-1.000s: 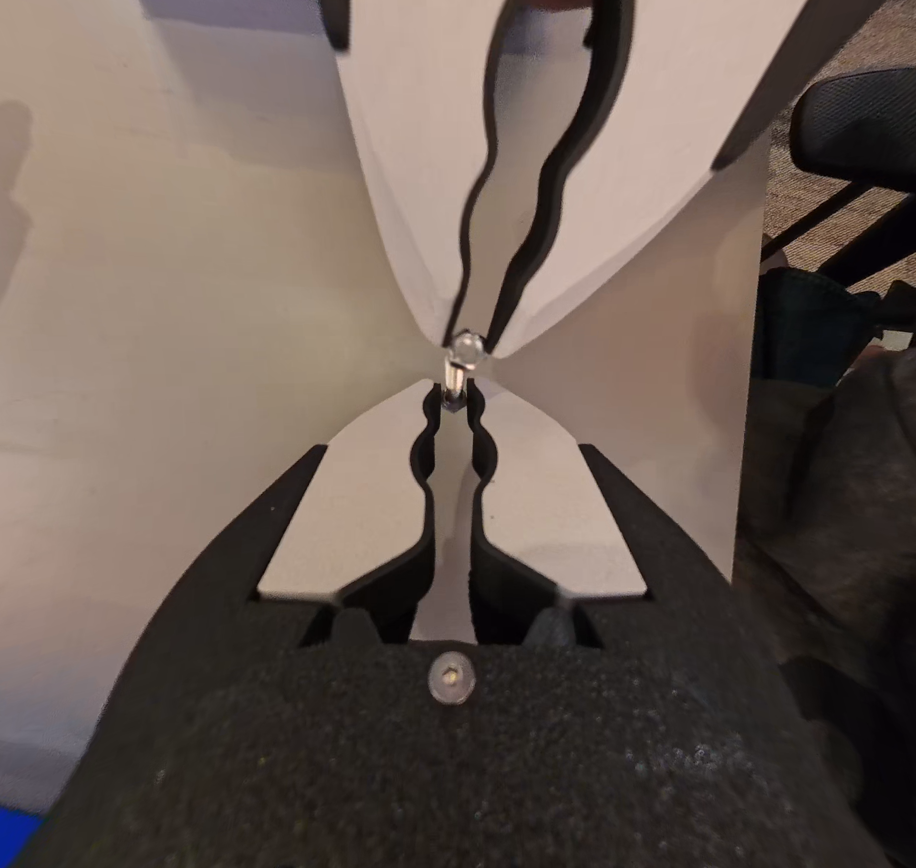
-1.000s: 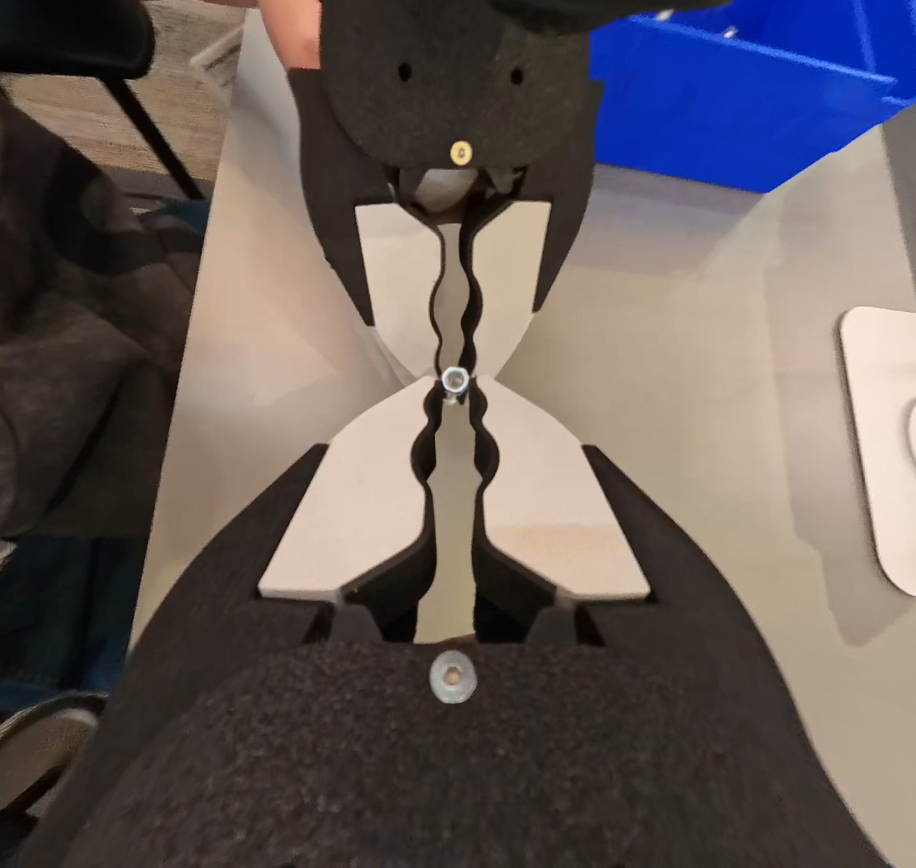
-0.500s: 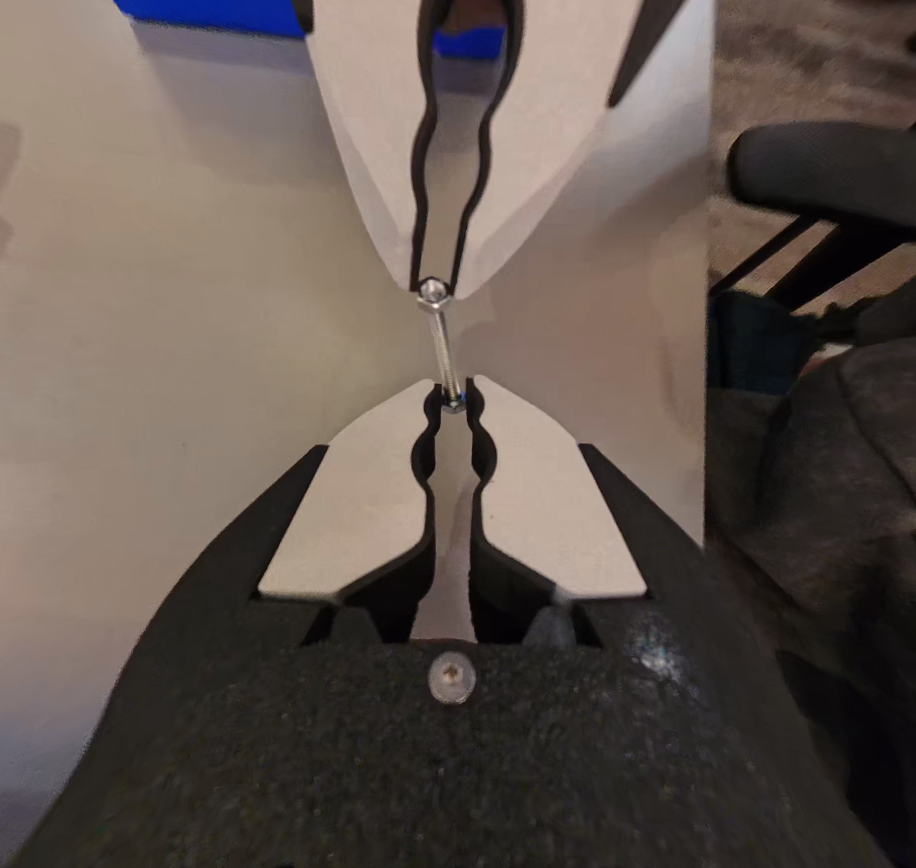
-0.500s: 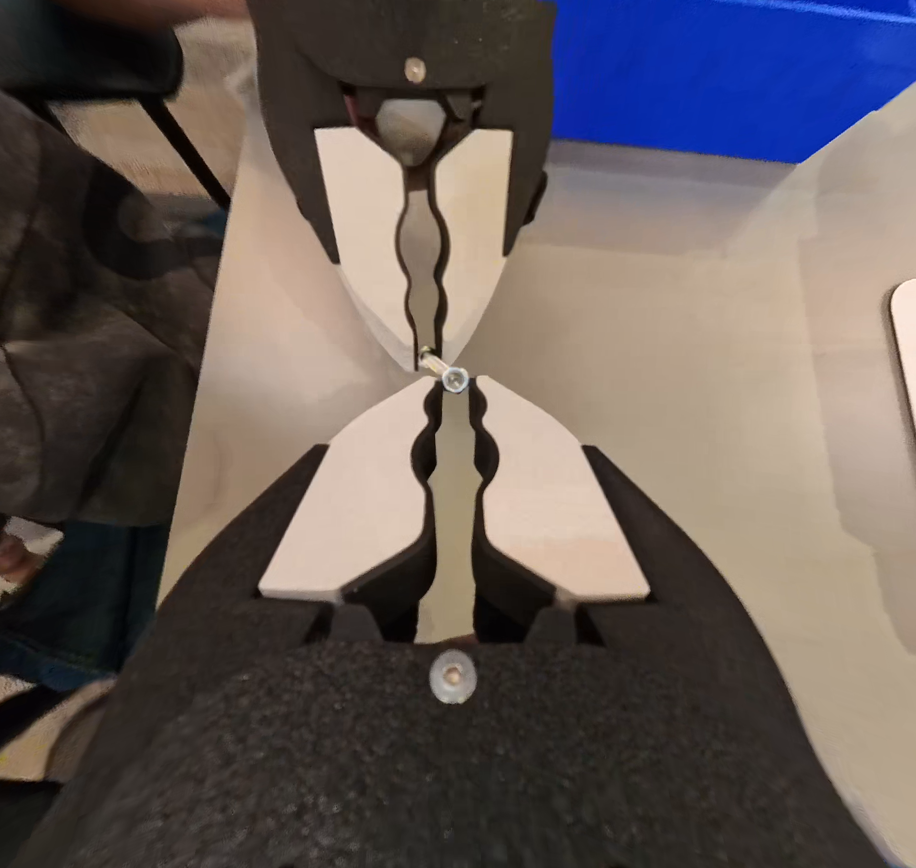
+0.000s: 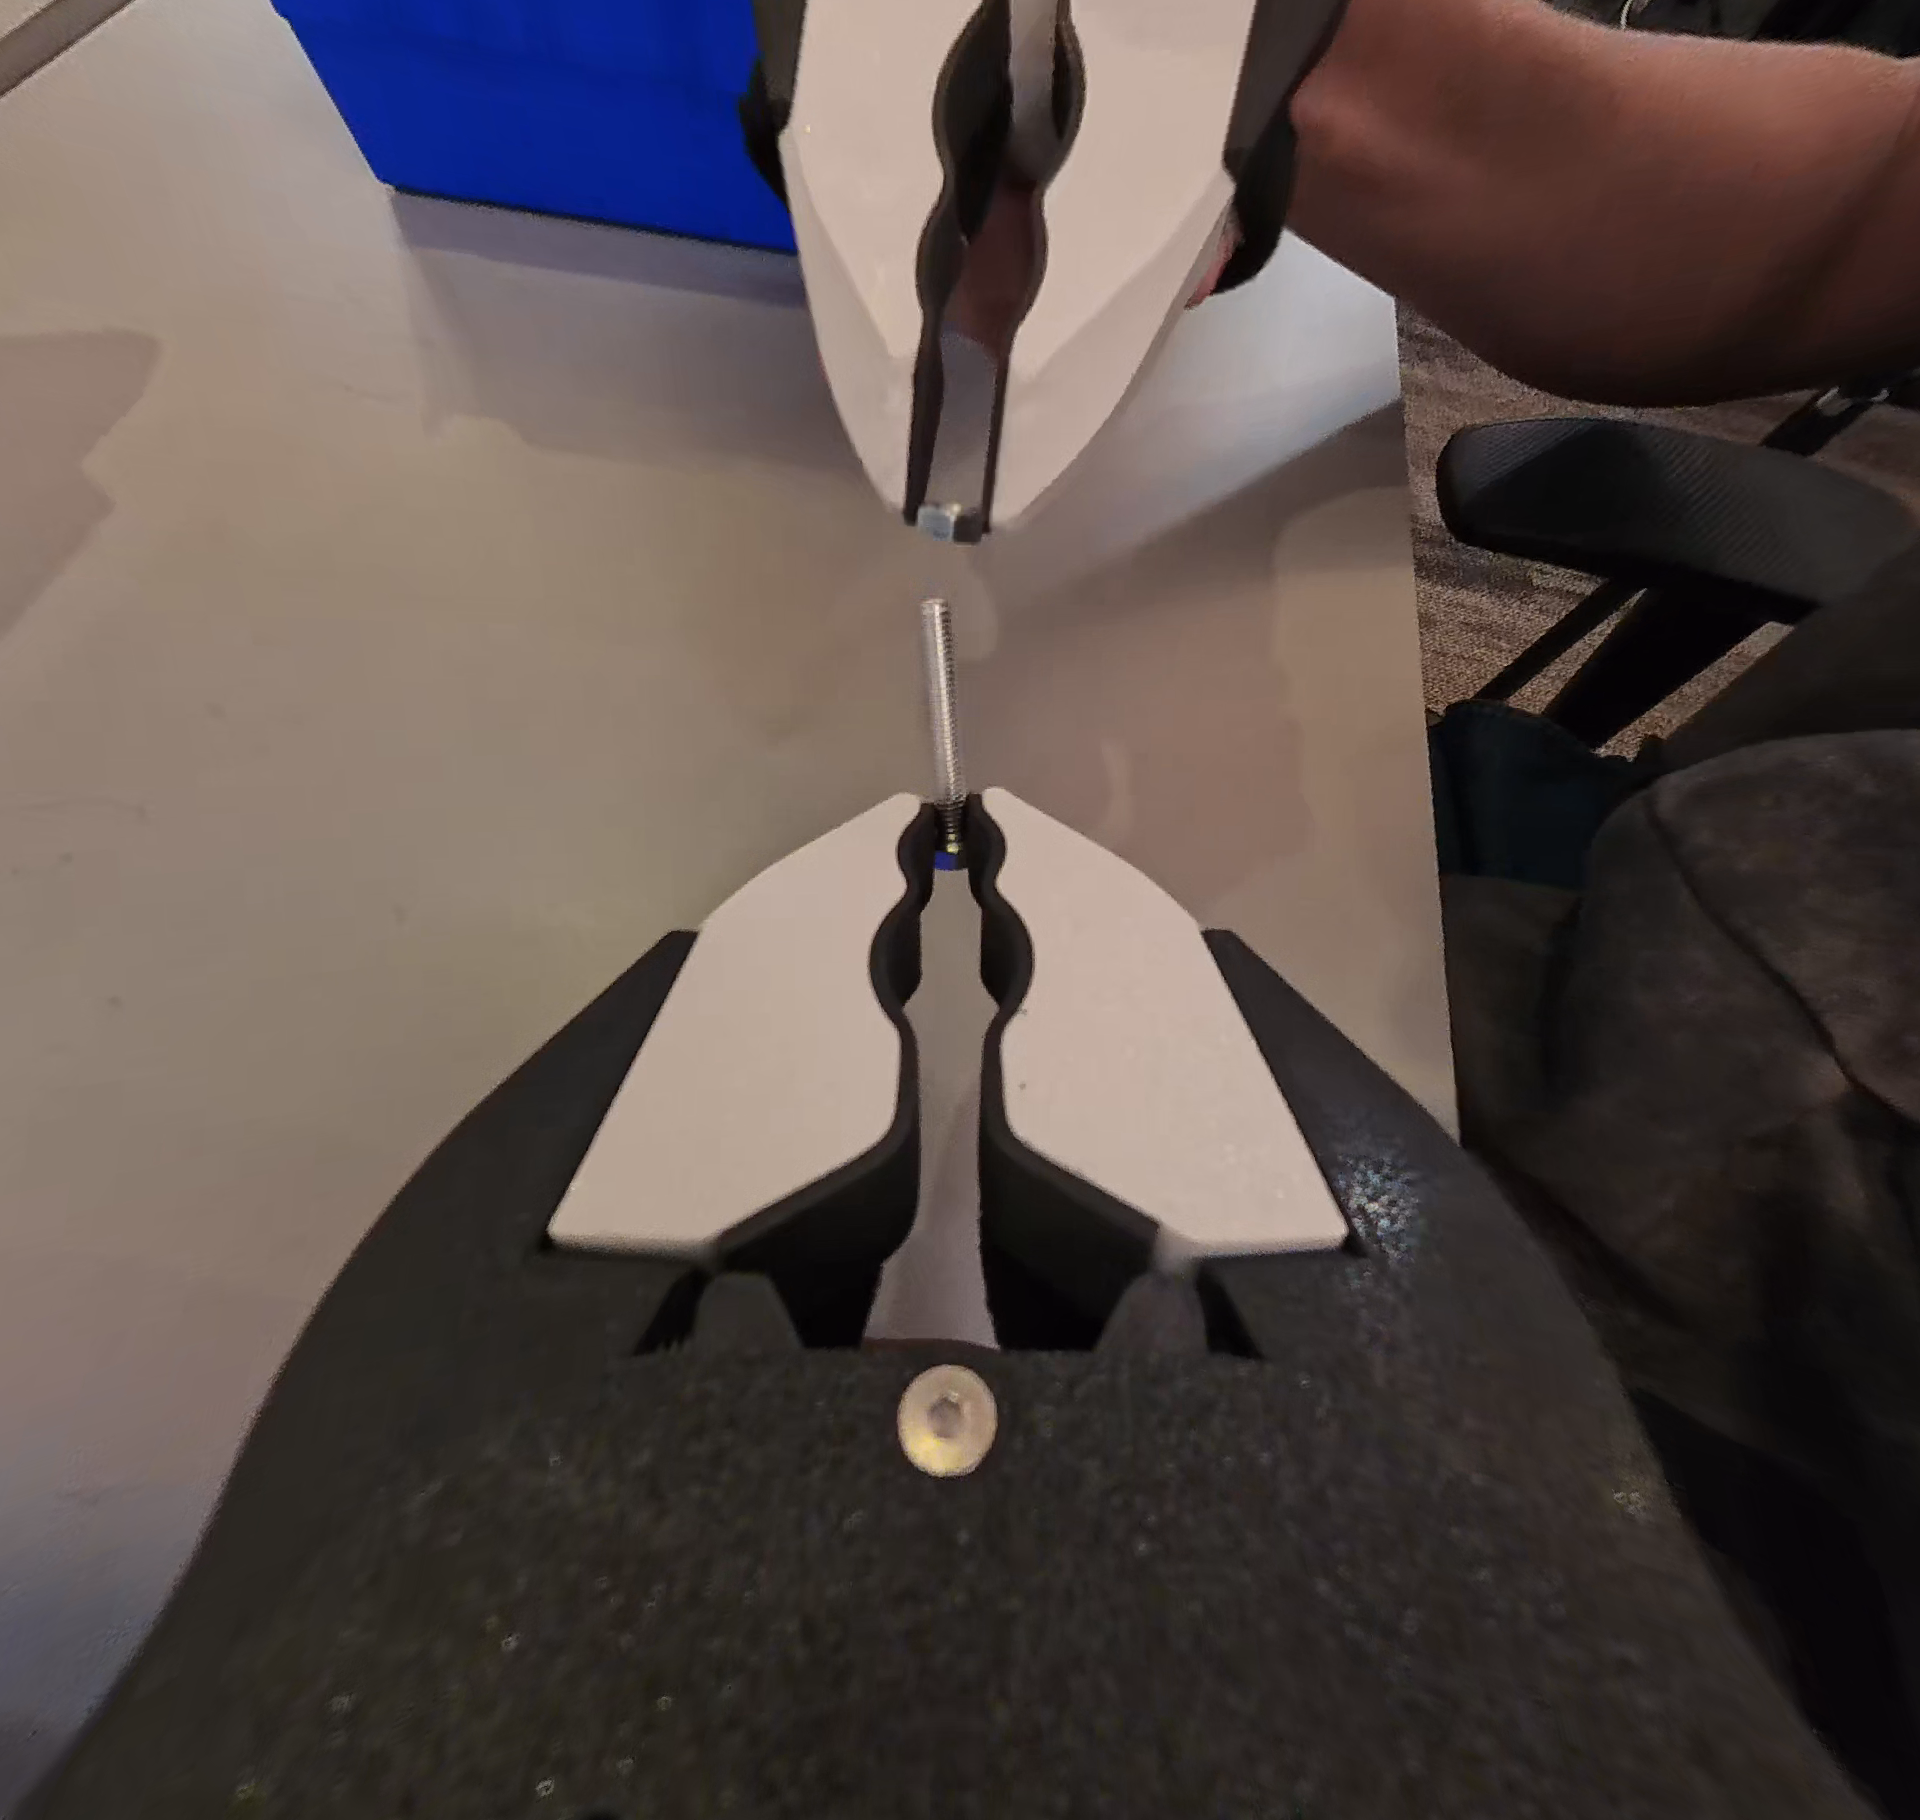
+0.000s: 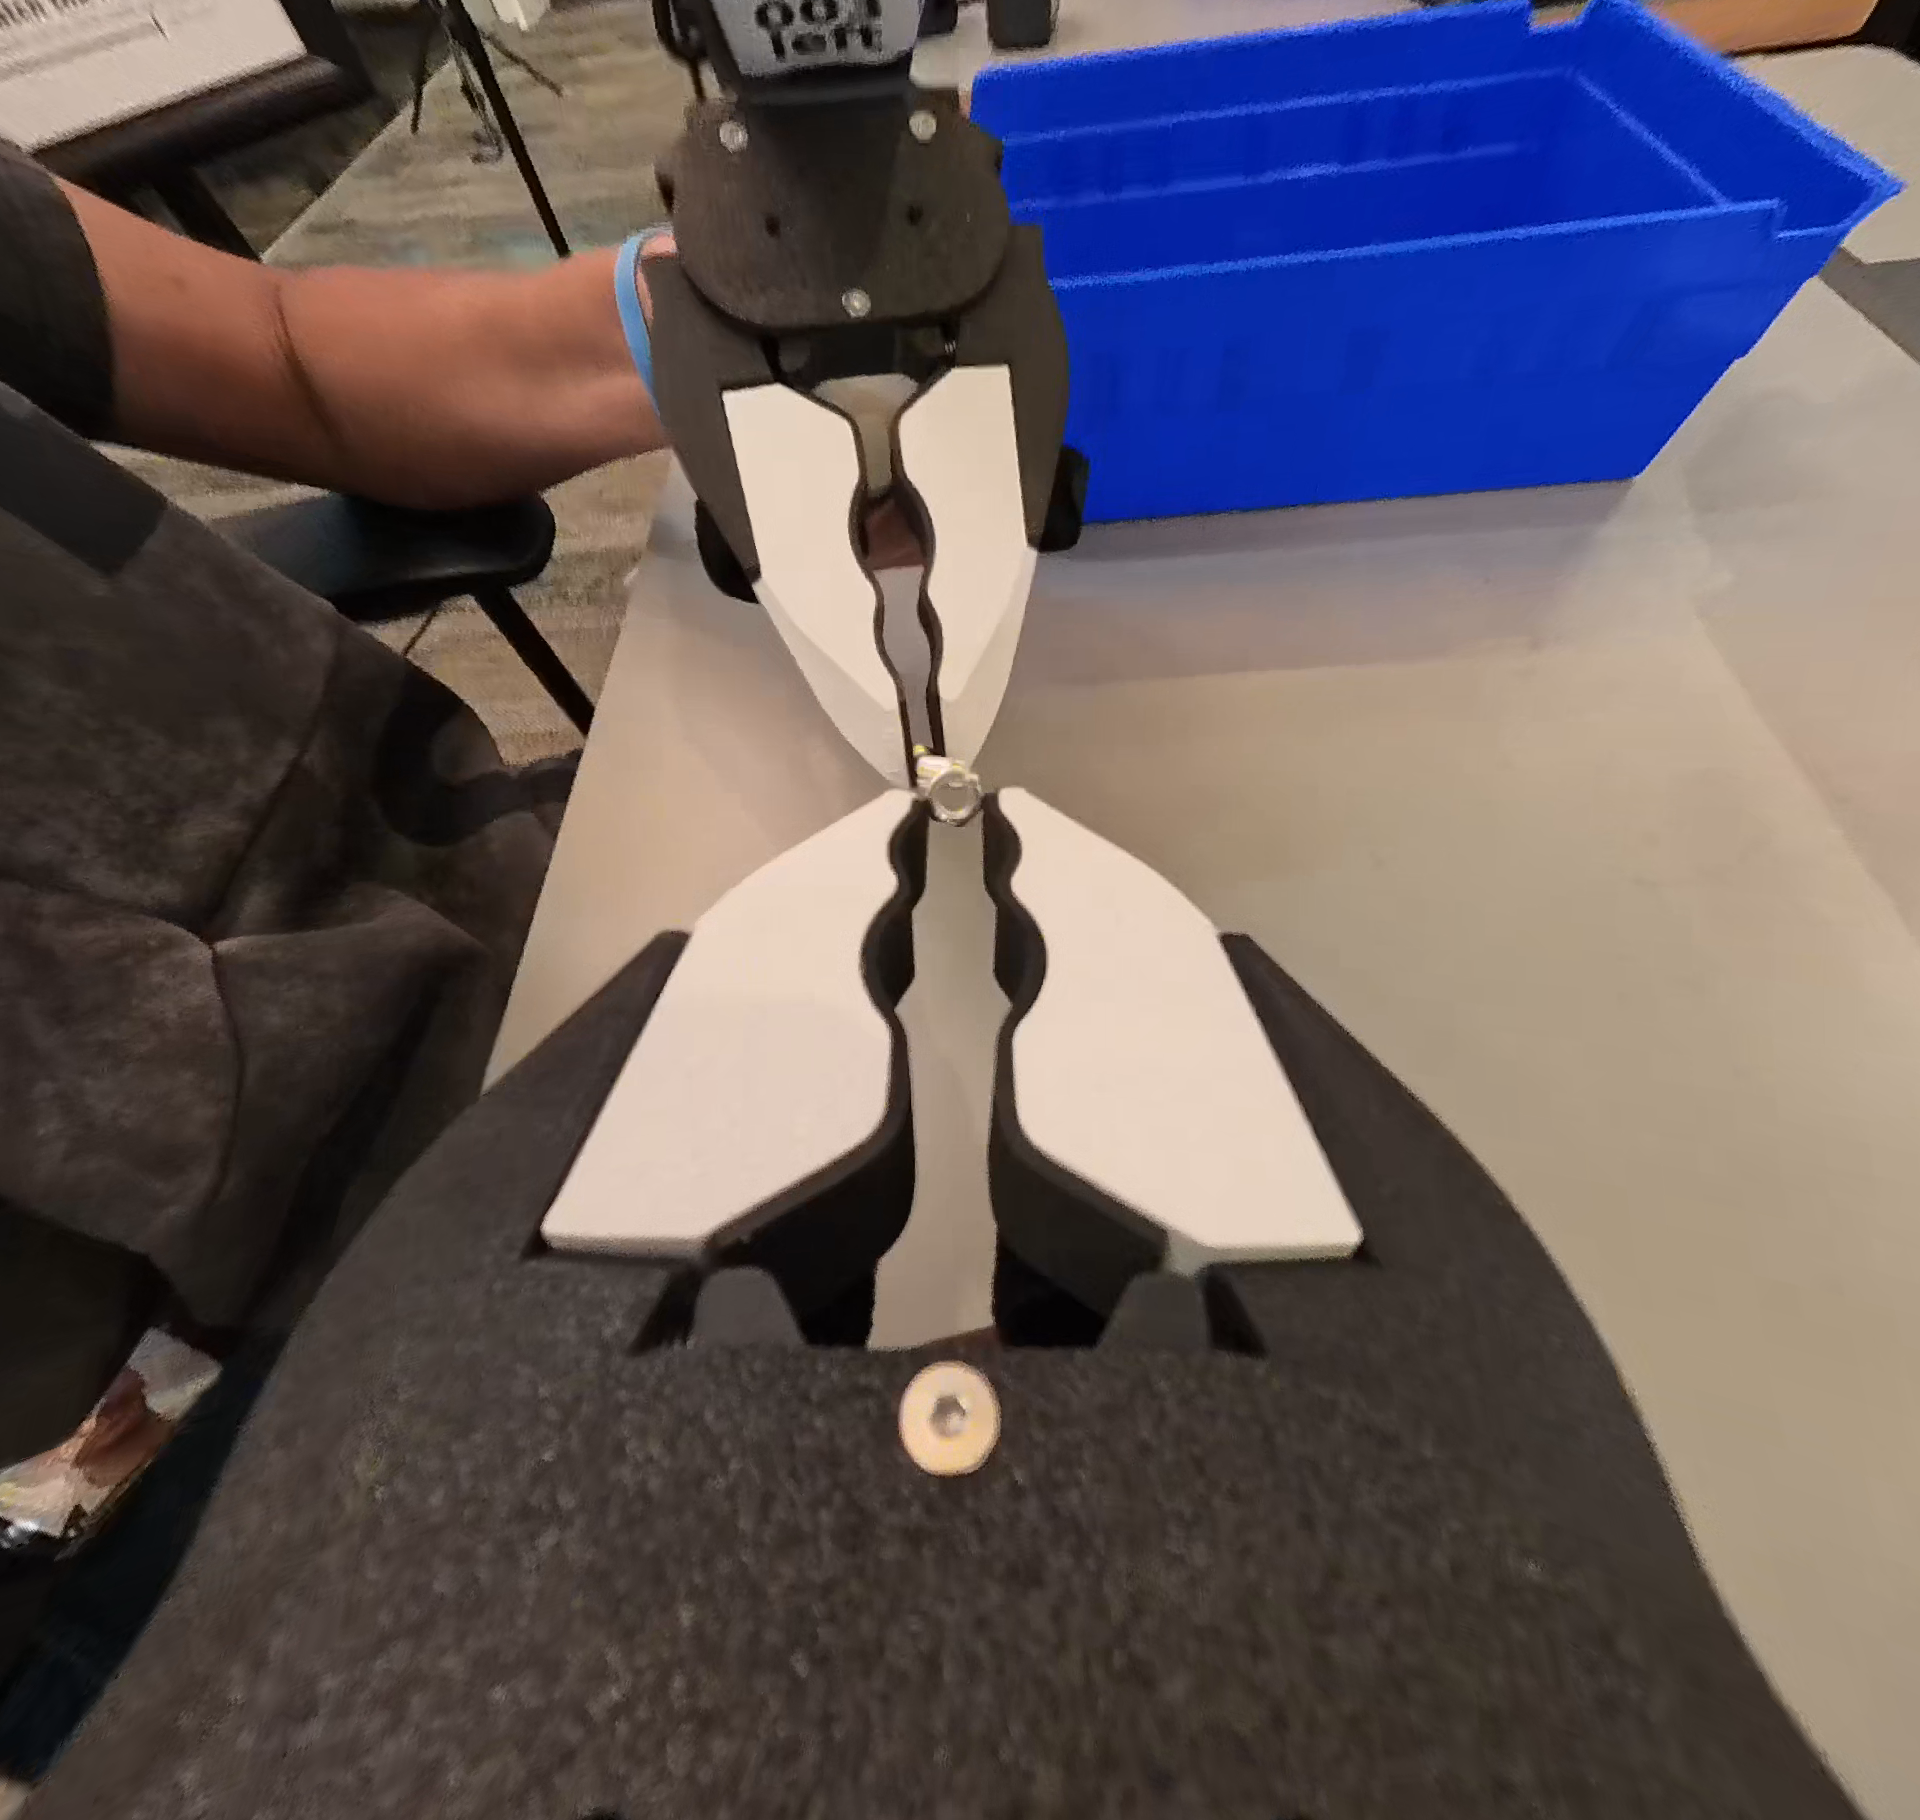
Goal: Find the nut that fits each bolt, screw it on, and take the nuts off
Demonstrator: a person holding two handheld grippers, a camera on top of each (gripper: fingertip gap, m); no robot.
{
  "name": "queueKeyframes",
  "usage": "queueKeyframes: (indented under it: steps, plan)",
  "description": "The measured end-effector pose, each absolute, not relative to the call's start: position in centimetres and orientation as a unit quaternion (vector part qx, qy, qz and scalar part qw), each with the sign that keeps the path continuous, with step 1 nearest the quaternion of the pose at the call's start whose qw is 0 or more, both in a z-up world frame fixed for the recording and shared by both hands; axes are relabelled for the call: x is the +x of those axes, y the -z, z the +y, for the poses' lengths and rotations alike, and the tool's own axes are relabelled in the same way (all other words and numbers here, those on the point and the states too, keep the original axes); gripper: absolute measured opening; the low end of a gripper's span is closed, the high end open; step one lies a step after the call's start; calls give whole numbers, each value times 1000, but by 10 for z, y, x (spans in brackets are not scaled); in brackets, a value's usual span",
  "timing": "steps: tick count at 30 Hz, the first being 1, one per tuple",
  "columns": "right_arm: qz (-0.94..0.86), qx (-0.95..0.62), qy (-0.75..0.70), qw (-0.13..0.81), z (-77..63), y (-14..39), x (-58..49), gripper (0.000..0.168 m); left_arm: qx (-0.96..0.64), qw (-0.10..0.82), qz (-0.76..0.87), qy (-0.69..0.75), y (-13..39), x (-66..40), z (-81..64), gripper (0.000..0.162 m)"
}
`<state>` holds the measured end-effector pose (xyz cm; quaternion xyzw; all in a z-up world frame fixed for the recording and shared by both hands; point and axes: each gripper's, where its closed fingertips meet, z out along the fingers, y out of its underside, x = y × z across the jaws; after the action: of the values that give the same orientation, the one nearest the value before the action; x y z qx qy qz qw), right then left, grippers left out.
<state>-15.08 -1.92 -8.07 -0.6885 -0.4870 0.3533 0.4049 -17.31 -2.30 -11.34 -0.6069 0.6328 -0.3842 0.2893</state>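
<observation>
Right now the left gripper [image 5: 949,814] is pinched tight on the head end of a thin threaded bolt [image 5: 941,698], whose shank sticks straight out ahead of its tips with the free end bare. Just beyond that free end, across a small gap, the right gripper [image 5: 948,521] faces it tip to tip, its two white fingers [image 5: 862,212] closed on a small hex nut [image 5: 943,523]. Nut and bolt are lined up nearly on one axis but are apart in the left wrist view; nothing is threaded on.

From the right wrist view the same meeting looks tighter: the nut [image 6: 952,800] sits clamped at the very tips of the right gripper [image 6: 952,806], its hole turned toward the camera, and the left gripper [image 6: 927,747] comes down from above and ahead with the bolt [image 6: 932,765] foreshortened to a short glint right at the nut. Whether they touch from this angle I cannot tell.

Both tools hang over a pale grey table [image 6: 1455,835], near its edge. Ahead and to the right of the right gripper stands a blue plastic bin [image 6: 1403,316] on the table, behind the left gripper. A person's forearm [image 6: 416,378] reaches in from the left of that view to the left tool, with a blue band at the wrist [image 6: 630,316]. In the left wrist view another forearm [image 5: 1558,191] reaches in from the right behind the right tool, with a black chair [image 5: 1662,523] off the table's edge below it
</observation>
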Motion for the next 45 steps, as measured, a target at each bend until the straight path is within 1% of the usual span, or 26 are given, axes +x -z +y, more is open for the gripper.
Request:
queueKeyframes:
  steps: [7,14,20,25,28,30,36,41,45]
  plan:
    - [-518,-686,-346,377,-21,88,-159,10,-601,274,630,409,115,-172,-27,5]
    - [-536,-687,-338,357,-18,94,-161,10,-605,273,639,388,121,-175,-24,5]
    - [-622,-673,-247,314,-21,111,-162,10,-607,266,680,313,138,-179,-24,5]
    - [-698,-626,-128,323,-21,126,-162,10,-613,235,690,305,149,-184,-26,5]
    - [-709,-613,-104,333,-21,128,-162,10,-611,236,691,307,151,-184,-25,5]
    - [-699,-620,-124,334,-21,127,-162,10,-603,247,696,304,150,-183,-25,5]
    - [-605,-672,-260,339,-18,117,-159,9,-581,298,698,294,140,-179,-21,5]
    - [-530,-716,-314,328,-16,114,-162,10,-574,337,705,244,142,-176,-12,5]
    - [-466,-768,-306,314,-5,123,-156,9,-583,366,698,198,144,-175,2,5]
